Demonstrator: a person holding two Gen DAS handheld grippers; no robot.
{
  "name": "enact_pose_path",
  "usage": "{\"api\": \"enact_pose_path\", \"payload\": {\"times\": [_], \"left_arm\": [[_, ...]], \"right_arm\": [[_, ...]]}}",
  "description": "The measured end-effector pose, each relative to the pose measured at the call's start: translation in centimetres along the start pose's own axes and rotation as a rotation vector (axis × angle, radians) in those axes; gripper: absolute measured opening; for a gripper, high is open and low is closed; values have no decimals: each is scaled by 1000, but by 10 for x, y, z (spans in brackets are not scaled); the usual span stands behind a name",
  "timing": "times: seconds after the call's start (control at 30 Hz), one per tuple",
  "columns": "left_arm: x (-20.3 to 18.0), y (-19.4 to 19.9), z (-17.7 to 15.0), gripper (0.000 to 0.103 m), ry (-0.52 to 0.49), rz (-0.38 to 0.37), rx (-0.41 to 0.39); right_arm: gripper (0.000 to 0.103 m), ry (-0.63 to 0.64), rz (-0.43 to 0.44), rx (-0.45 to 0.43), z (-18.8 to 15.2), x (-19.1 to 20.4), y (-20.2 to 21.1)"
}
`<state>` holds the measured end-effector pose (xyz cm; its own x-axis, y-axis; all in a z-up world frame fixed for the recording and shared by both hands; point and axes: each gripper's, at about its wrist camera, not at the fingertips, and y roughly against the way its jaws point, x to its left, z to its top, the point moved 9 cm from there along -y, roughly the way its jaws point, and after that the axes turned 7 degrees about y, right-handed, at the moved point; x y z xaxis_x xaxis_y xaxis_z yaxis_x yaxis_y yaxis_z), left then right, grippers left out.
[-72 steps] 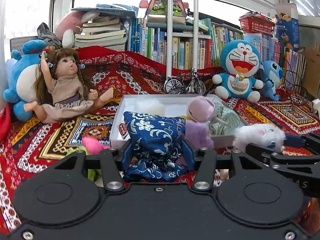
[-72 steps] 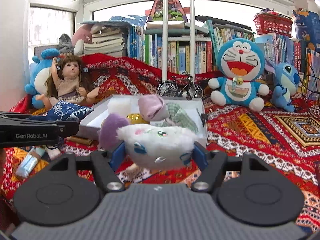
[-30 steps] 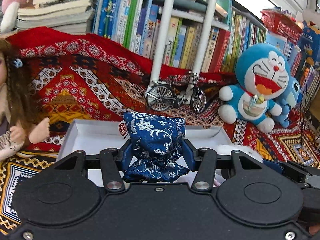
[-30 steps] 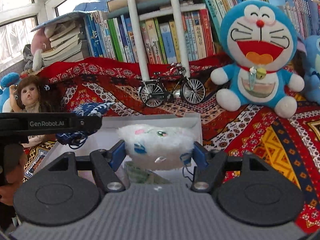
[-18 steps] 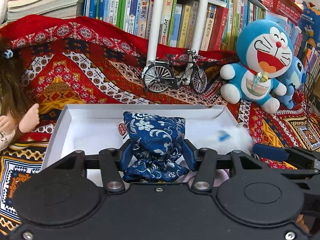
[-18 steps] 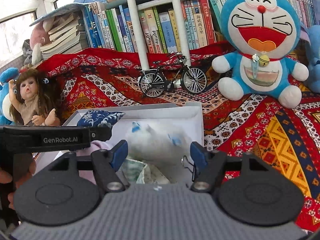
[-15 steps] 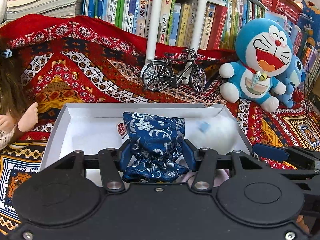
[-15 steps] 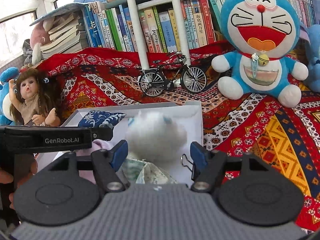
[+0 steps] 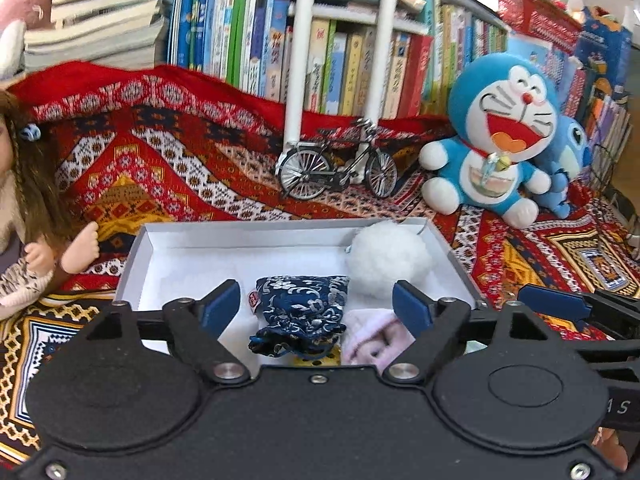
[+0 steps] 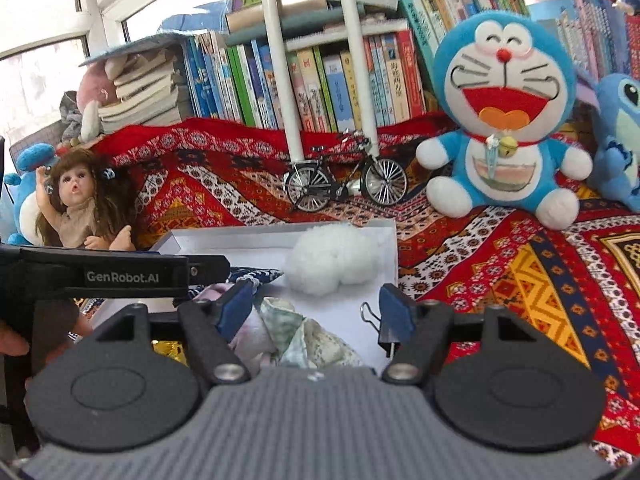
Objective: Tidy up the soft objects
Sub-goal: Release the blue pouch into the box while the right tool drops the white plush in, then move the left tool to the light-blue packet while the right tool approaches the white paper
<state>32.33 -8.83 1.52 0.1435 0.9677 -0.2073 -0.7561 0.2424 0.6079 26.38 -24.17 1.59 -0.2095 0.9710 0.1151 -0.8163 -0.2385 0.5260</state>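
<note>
A white box (image 9: 152, 240) (image 10: 388, 248) lies on the patterned red cloth. In it rest a blue brocade pouch (image 9: 302, 312) (image 10: 248, 274), a white fluffy plush (image 9: 388, 258) (image 10: 332, 260), a pink soft toy (image 9: 372, 332) and a pale green cloth (image 10: 304, 332). My left gripper (image 9: 316, 306) hovers over the pouch with its jaws opening; the blue pads stand clear of the pouch on both sides. My right gripper (image 10: 316, 306) hangs above the box's near right part, jaws opening, with nothing pressed between them.
A toy bicycle (image 9: 336, 168) stands behind the box, before two white poles and a row of books. A blue cat plush (image 10: 504, 120) sits at right, a doll (image 10: 80, 204) at left. A binder clip (image 10: 372, 320) lies in the box. A hand (image 10: 12, 344) holds the left gripper.
The left gripper opened and the blue pouch dropped into the box. The white plush left the right gripper's pads and settled at the box's far right. Both grippers shifted slightly.
</note>
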Motion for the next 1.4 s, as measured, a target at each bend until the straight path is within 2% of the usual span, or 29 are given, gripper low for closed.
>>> {"api": "enact_pose_path", "payload": {"times": [0.33, 0.6, 0.87, 1.2, 1.4], "left_arm": [[-13, 57, -15, 90, -61, -40, -84], [-10, 95, -44, 91, -66, -63, -124], [-9, 130, -73, 94, -81, -73, -194], [-1, 157, -119, 94, -56, -75, -196], [2, 168, -141, 94, -66, -51, -214]], "right_arm": [[84, 19, -53, -55, -12, 2, 42], [88, 10, -90, -105, -38, 6, 72], [91, 42, -123, -117, -66, 15, 94], [95, 88, -157, -121, -94, 29, 107], [98, 114, -175, -121, -107, 36, 111]]}}
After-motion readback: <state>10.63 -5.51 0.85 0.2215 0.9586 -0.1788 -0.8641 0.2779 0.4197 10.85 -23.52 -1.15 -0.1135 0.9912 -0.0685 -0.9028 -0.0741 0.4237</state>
